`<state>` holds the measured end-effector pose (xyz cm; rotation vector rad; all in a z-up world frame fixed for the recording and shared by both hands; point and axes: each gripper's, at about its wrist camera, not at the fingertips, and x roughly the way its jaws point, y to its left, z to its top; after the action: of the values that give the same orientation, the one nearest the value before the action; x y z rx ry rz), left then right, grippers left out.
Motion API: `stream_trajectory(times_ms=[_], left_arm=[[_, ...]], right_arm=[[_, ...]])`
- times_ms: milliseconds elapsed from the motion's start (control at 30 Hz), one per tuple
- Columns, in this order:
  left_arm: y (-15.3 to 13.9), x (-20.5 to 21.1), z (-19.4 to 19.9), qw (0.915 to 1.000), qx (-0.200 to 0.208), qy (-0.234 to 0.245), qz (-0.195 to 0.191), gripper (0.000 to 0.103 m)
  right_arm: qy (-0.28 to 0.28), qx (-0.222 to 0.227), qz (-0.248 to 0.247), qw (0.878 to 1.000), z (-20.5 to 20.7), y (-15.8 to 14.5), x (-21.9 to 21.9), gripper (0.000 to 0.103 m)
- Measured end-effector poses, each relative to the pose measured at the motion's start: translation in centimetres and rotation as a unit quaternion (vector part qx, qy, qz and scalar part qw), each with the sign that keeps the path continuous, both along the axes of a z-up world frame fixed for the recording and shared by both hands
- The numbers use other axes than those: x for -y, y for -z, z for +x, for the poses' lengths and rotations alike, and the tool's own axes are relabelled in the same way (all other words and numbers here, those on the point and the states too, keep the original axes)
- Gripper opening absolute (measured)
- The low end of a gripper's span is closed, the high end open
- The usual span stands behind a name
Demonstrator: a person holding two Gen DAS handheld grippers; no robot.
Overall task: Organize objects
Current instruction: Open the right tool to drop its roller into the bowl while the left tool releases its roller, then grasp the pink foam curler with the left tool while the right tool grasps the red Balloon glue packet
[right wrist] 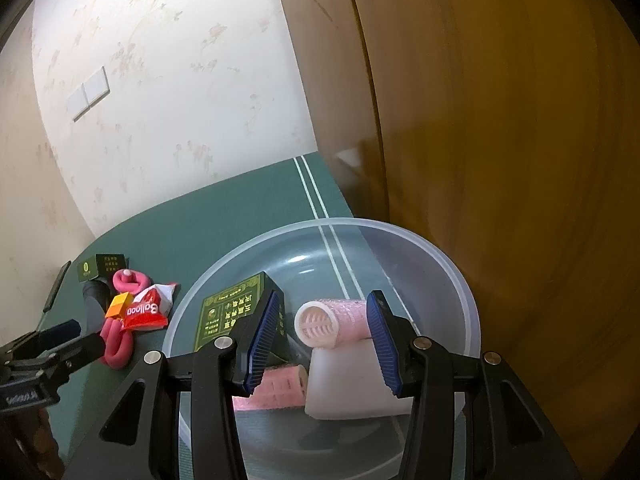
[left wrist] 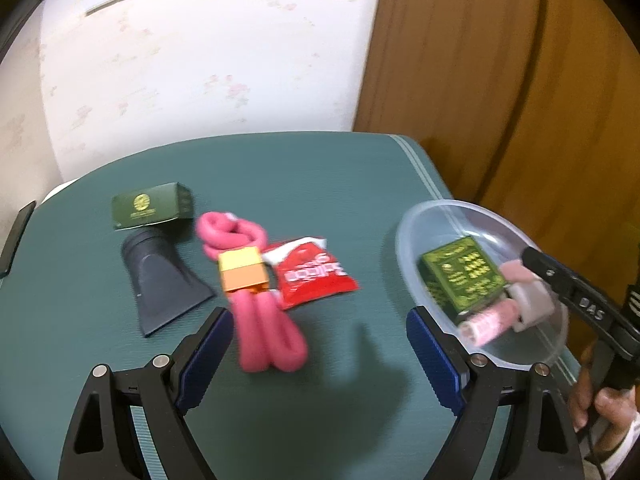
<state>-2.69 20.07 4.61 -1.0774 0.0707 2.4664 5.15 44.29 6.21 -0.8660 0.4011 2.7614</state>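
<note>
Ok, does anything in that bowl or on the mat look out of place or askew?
Nothing is spilled or damaged. The green box in the bowl leans tilted against its wall rather than lying flat. On the mat, the pink tube lies loosely tangled.

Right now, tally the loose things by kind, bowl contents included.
Green cardboard boxes: 2
Pink hair rollers: 2
Pink foam tube: 1
Red balloon packet: 1
Black plastic nozzle: 1
Orange-yellow block: 1
White block: 1
Total: 9

Ahead of the left gripper (left wrist: 320, 344) lies the foam tube (left wrist: 264, 320); the nozzle (left wrist: 160, 280) ahead-left, the snack packet (left wrist: 312, 276) ahead-right. The bowl (right wrist: 460, 280) beneath the right gripper (right wrist: 324, 344) contains a box (right wrist: 228, 312) and rollers (right wrist: 332, 320).
</note>
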Motion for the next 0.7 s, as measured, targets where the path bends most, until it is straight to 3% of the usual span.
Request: stream_trajectory(times_ms=[267, 567, 700], left_arm=[[1.4, 1.7, -1.4, 0.9992, 0.018, -0.035, -0.01, 0.091], [2.7, 1.8, -2.0, 0.9984, 0.03, -0.04, -0.029, 0.09], [3.4, 1.7, -2.5, 0.9974, 0.039, -0.044, -0.04, 0.077]], right_arm=[[-0.001, -0.002, 0.012, 1.0, 0.0, -0.2, 0.8, 0.048], [-0.012, -0.008, 0.012, 1.0, 0.2, -0.4, 1.7, 0.048], [-0.022, -0.01, 0.011, 1.0, 0.4, -0.5, 2.7, 0.048]])
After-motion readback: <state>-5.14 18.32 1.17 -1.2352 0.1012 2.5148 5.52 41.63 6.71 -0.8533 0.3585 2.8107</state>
